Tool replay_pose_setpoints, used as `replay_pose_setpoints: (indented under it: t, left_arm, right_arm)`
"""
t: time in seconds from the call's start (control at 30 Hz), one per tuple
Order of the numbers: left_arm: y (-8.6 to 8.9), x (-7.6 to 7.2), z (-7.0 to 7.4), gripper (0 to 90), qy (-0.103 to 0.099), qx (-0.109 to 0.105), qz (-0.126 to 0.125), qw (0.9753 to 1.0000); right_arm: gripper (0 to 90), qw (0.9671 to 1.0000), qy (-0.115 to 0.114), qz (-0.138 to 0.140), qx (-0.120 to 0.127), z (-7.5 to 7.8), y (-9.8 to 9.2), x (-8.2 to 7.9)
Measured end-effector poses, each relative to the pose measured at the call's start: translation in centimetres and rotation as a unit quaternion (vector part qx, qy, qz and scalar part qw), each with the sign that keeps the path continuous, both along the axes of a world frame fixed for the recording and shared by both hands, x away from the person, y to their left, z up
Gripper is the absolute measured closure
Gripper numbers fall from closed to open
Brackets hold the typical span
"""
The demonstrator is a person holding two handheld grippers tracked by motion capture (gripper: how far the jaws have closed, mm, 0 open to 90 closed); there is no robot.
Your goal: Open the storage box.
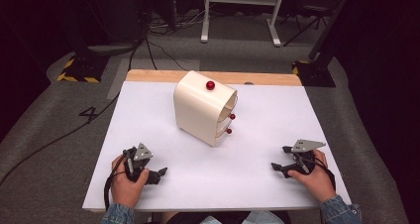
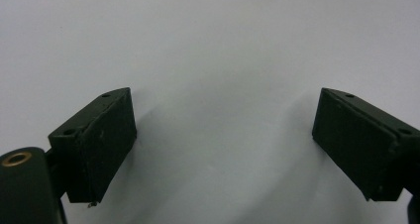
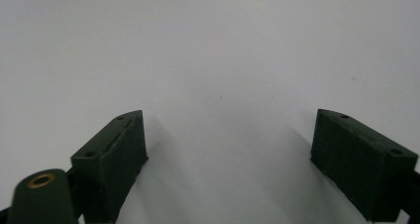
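A cream cabinet (image 1: 203,107) with a rounded top stands in the middle of the white table (image 1: 257,184). One red knob (image 1: 210,85) sits on its top and two smaller red knobs (image 1: 230,124) mark its front drawers, which face right. My left gripper (image 1: 159,175) rests near the front left of the table, open and empty, its jaws pointing right. My right gripper (image 1: 278,166) rests near the front right, also open and empty, pointing left. In the left gripper view the fingers (image 2: 96,140) stand wide apart over bare white table; the right gripper view's fingers (image 3: 114,157) do the same.
A wooden strip (image 1: 148,76) runs along the table's far edge. Grey carpet surrounds the table, with cables, a hazard-striped stand base (image 1: 79,70) at back left and white desk legs (image 1: 237,16) behind. Bare white tabletop lies between the grippers and the cabinet.
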State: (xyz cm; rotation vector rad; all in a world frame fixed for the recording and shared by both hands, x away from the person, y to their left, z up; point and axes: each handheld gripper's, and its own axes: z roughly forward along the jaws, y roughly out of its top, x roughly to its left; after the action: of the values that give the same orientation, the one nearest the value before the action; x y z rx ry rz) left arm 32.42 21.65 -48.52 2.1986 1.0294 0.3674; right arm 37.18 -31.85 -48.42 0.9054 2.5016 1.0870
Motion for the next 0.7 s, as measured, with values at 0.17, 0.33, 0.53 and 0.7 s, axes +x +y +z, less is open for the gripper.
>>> replay_pose_setpoints:
  t: [0.17,0.33,0.53,0.7]
  left_arm:
    - [0.04,-0.01,0.0,10.0,-0.003,0.003,-0.002,1.0]
    - [0.05,-0.03,-0.03,10.1,-0.006,0.003,-0.001,1.0]
    - [0.04,-0.07,-0.03,10.1,-0.005,0.002,-0.001,1.0]
    - [0.05,-0.03,-0.03,10.1,-0.007,0.002,-0.001,1.0]
  right_arm:
    - [13.8,1.0,0.001,0.001,-0.003,0.04,0.01,0.04]
    - [13.8,1.0,0.002,0.001,-0.005,0.07,0.05,0.06]
    - [15.2,1.0,-0.001,0.0,-0.005,0.11,0.07,-0.02]
    - [31.4,1.0,-0.007,-0.001,0.002,0.35,-0.02,-0.15]
